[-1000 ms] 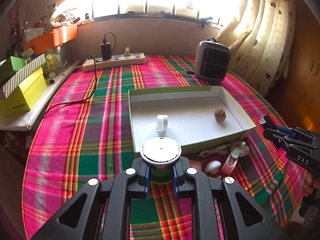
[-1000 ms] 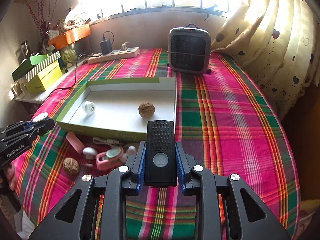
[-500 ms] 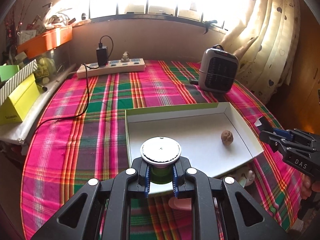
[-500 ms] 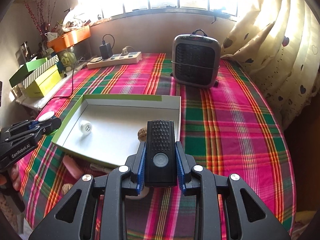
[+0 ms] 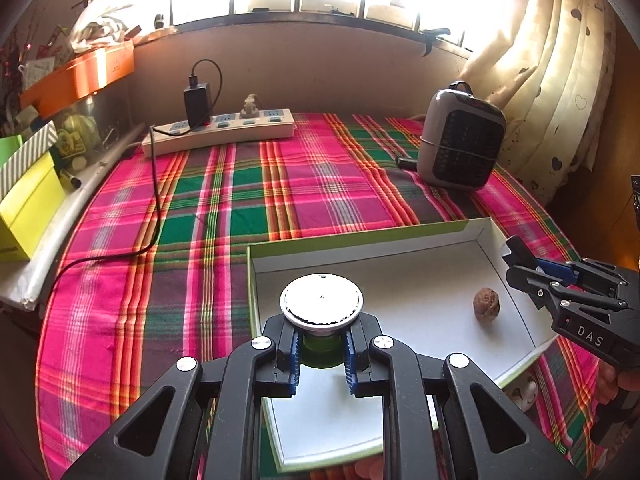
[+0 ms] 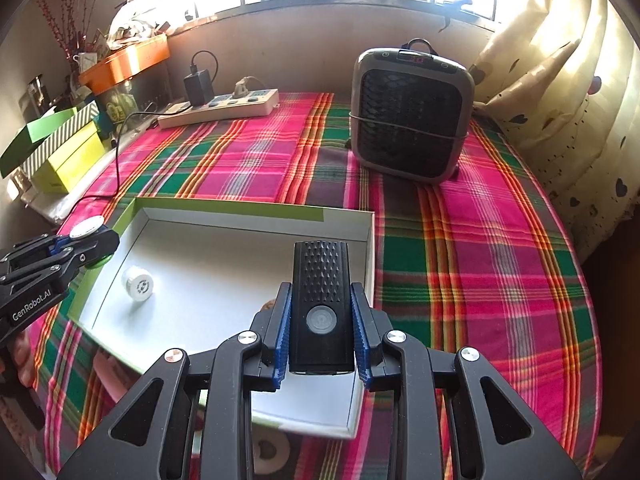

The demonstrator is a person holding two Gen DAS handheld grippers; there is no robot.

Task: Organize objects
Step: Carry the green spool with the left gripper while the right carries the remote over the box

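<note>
My left gripper [image 5: 322, 354] pinches a green silver-capped jar [image 5: 322, 304] over the white tray [image 5: 420, 240], hiding the white spool [image 6: 139, 285] the right view shows. Right gripper [image 6: 322, 354] clamps a black flashlight [image 6: 321, 304], covering most of the walnut [image 5: 486, 304].

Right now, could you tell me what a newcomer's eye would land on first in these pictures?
Probably the two grippers, each holding something over the shallow white box: the left gripper clamps a small green bottle with a round silver cap, and the right gripper grips a black flashlight. Beneath them lies the loud pink-and-green plaid cloth, with a grey heater at its far right near the curtain.
</note>
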